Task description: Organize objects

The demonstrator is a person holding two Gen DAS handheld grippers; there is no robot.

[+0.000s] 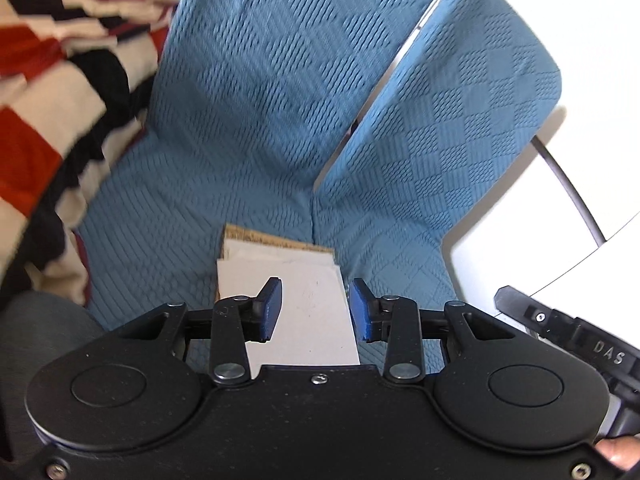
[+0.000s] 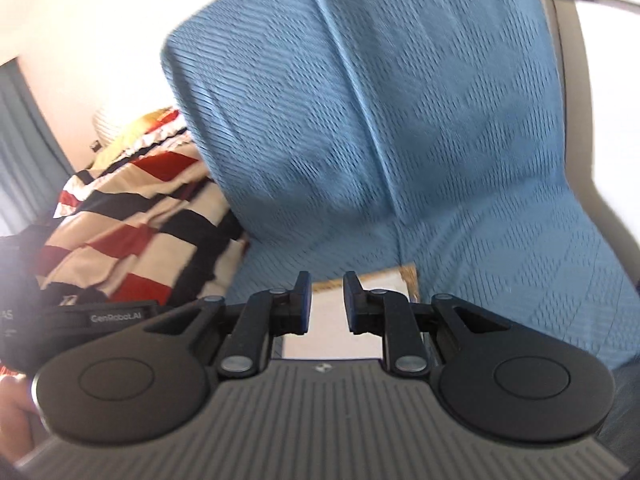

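Note:
A small stack of white paper sheets lies on a brown cardboard piece on the blue sofa seat. My left gripper hovers above the stack, open, its blue pads clear of the paper. In the right wrist view the same sheets and the cardboard edge show beneath my right gripper. Its jaws stand a narrow gap apart with nothing between them.
Blue textured back cushions rise behind the seat. A red, black and cream striped blanket is heaped on the left. A white wall with a dark cable is at right. The other gripper's body shows at the right edge.

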